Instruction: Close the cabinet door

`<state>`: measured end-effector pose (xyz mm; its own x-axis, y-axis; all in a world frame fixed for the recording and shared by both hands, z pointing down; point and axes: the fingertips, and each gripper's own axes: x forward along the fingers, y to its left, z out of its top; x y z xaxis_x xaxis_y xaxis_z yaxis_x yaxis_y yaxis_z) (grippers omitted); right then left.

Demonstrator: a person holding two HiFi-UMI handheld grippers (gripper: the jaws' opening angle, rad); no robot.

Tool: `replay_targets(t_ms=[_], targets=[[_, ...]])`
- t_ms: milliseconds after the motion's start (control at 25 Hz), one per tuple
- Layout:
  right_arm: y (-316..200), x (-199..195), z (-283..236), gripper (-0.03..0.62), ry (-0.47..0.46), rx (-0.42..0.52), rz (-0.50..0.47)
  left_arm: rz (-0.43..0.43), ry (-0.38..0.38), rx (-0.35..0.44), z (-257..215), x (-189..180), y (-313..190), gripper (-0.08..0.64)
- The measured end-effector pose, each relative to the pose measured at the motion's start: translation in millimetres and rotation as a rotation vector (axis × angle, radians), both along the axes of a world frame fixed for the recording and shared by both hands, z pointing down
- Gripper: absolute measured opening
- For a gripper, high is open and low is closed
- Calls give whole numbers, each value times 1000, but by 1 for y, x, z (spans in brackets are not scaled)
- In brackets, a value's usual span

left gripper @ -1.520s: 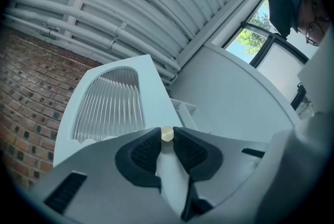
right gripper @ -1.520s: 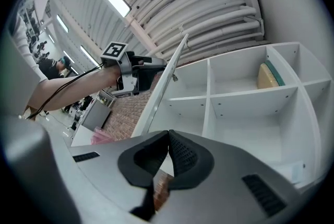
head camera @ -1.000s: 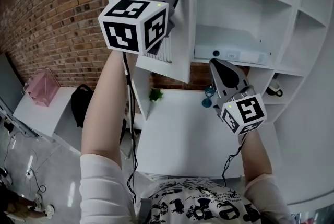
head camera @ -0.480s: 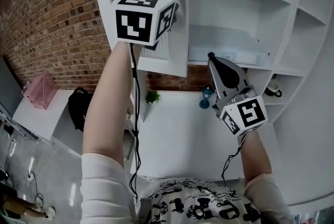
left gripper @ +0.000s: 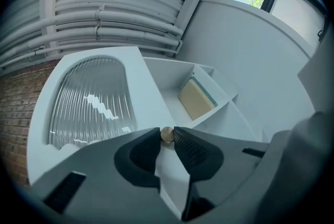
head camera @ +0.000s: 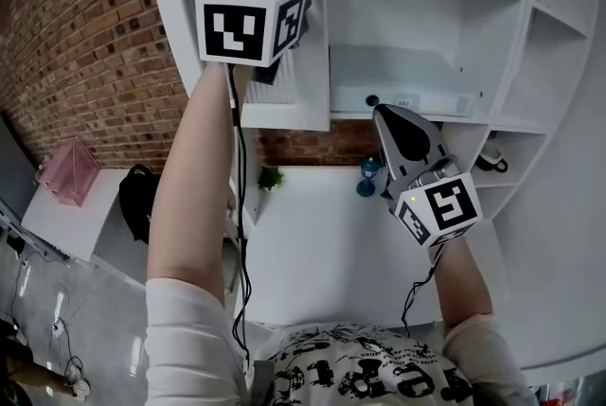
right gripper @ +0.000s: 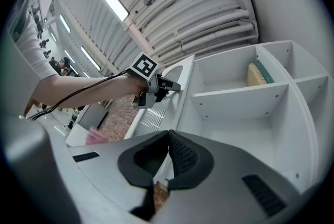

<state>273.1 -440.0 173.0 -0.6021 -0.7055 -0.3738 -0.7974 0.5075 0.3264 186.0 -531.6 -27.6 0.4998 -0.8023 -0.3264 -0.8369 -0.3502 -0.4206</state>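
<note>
Hanging lower and nearer, right gripper (right gripper: 168,133) has jaws pressed together, empty. Left gripper (left gripper: 166,137), jaws easing apart, pinches the brass knob (left gripper: 167,134) of the ribbed-glass cabinet door (left gripper: 94,103), which stands ajar before the white cabinet (left gripper: 229,113).

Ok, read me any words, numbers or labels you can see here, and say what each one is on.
No text here can be read.
Left marker cube: black-and-white squares, no letters.
Right marker cube: the same.
Shirt print: black shapes, too distorted to read.
Small label on the white unit in the cabinet: too small to read.
</note>
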Motion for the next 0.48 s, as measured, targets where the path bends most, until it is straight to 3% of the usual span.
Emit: replay_targets(t_ms=[480], targets=[[-11, 15, 11, 15, 4, -44, 18, -55, 18, -4, -1, 5, -31, 97]])
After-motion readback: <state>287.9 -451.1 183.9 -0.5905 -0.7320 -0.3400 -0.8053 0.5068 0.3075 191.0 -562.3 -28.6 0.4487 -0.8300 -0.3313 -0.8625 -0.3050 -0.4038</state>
